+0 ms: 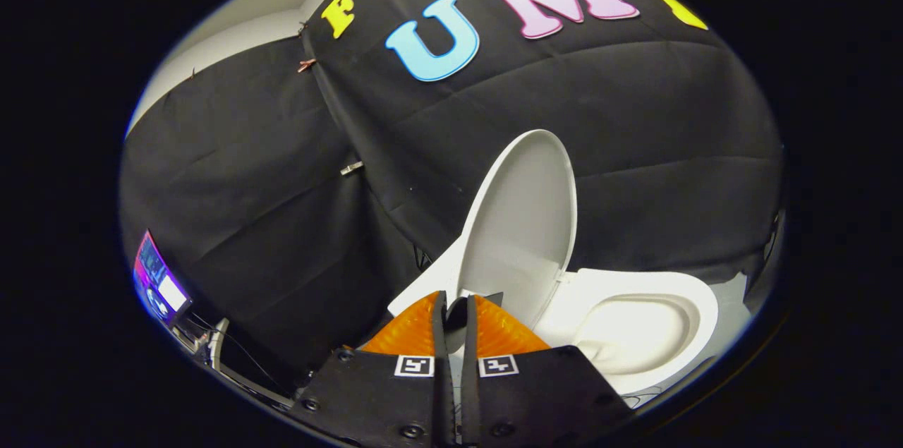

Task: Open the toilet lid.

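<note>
The gripper [455, 303] is sitting nearest, its two fingers running almost parallel with only a thin slit showing between them. The fingertips are reaching the lower edge of the raised toilet lid [522, 222], and that edge seems to be sitting in the slit, though the tips are covering the contact and I cannot tell whether both fingers are pressing on it.

Just ahead of the fingers, toward one o'clock, the lid is standing up, tilted back toward the booth wall [635, 116], its pale inner face turned toward the bowl. At about three o'clock from the fingertips the toilet seat [695, 293] is lying flat and uncovered, with the toilet bowl [628, 335] opening inside its ring.

Off at nine o'clock from the fingers, well apart, a lit screen [159, 279] is glowing beside some cables [233, 349]. Beyond everything, the wall's black cloth is hanging in folds.
</note>
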Motion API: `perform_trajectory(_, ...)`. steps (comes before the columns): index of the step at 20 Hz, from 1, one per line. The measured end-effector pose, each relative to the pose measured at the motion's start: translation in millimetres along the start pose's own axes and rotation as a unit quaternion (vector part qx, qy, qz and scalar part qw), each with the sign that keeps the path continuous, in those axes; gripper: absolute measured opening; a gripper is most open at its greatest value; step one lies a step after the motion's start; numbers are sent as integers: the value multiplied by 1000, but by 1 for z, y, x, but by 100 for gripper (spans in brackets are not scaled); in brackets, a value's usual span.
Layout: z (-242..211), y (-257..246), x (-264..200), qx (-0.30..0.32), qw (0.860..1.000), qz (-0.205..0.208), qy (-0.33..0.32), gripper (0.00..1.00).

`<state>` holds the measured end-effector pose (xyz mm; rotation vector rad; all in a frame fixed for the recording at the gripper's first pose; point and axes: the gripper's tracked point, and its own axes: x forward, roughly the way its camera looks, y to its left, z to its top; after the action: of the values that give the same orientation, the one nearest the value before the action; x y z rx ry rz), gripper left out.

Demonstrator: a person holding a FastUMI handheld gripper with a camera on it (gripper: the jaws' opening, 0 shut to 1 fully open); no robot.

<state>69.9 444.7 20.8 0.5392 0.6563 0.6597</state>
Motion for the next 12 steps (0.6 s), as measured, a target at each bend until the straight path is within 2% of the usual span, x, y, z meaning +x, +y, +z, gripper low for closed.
perform_trajectory(2, 0, 19, 17, 5, 1000, 18, 14, 9)
perform_trajectory(3, -2, 35, 24, 17, 999, 46, 23, 21)
perform_trajectory(5, 3, 50, 38, 50, 996, 71, 24, 46)
perform_trajectory(6, 4, 55, 45, 72, 993, 84, 32, 46)
perform_trajectory(10, 8, 61, 70, 152, 983, 99, 38, 65)
perform_trajectory(12, 14, 67, 80, 160, 981, 103, 25, 65)
